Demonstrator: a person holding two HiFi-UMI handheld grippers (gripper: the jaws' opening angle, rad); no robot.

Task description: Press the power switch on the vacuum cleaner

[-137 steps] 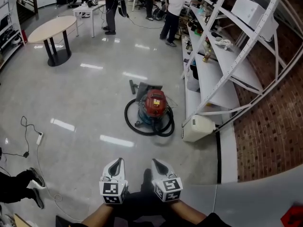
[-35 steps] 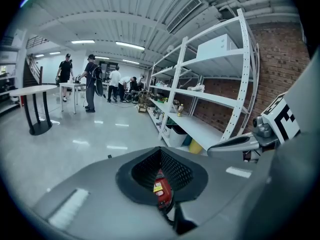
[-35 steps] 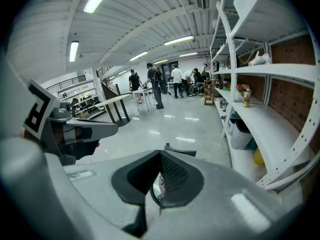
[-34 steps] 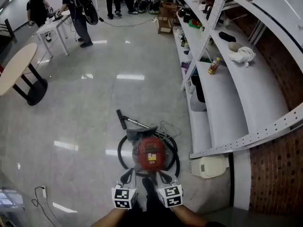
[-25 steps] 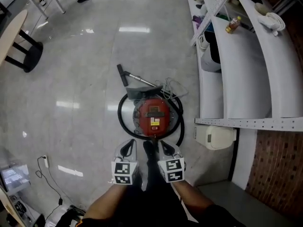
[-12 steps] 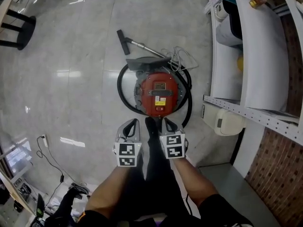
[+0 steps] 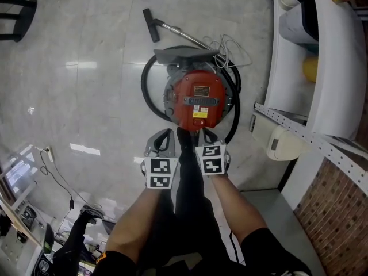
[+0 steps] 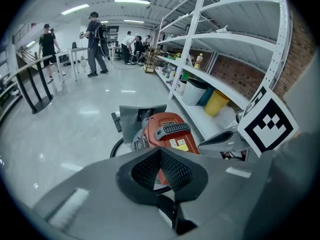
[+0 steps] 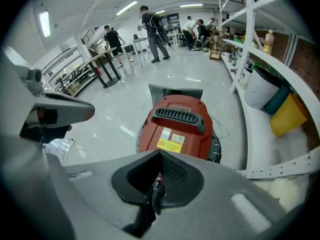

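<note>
- The red vacuum cleaner point(image 7: 198, 99) is seen standing on the glossy grey floor point(image 7: 86, 96), directly ahead of the two grippers and close to a white shelving unit point(image 7: 293, 50) on the person's right.
- Its domed top is crossed by a black slotted handle point(image 9: 179, 118), with a yellow label point(image 9: 170, 145) set just below it; the power switch itself cannot be picked out in any view.
- A black hose point(image 7: 150, 96) is looped around the canister, and a metal wand ending in a dark floor nozzle point(image 7: 150, 25) is laid out on the floor beyond it.
- The left gripper point(image 7: 163, 137) is held just short of the canister's near edge, apart from it, with its jaws brought together tip to tip and nothing clasped between them.
- The right gripper point(image 7: 206, 135) is held beside it, tips over the near rim of the canister when seen from above; its jaws are likewise closed tip to tip and empty. Contact with the canister cannot be judged.
- Through the opening behind the right gripper's closed tips, a piece of black ribbed cord point(image 9: 154, 190) and part of the red body are glimpsed.
- The person's bare forearms point(image 7: 138, 223) are seen reaching down to the grippers, which are held side by side.
- A cream-coloured appliance point(image 7: 282, 145) is placed on the floor at the foot of the shelving, and a yellow bin point(image 8: 218, 102) is stored on the lowest shelf.
- Several people point(image 8: 95, 39) are pictured standing at tables at the far end of the hall.
</note>
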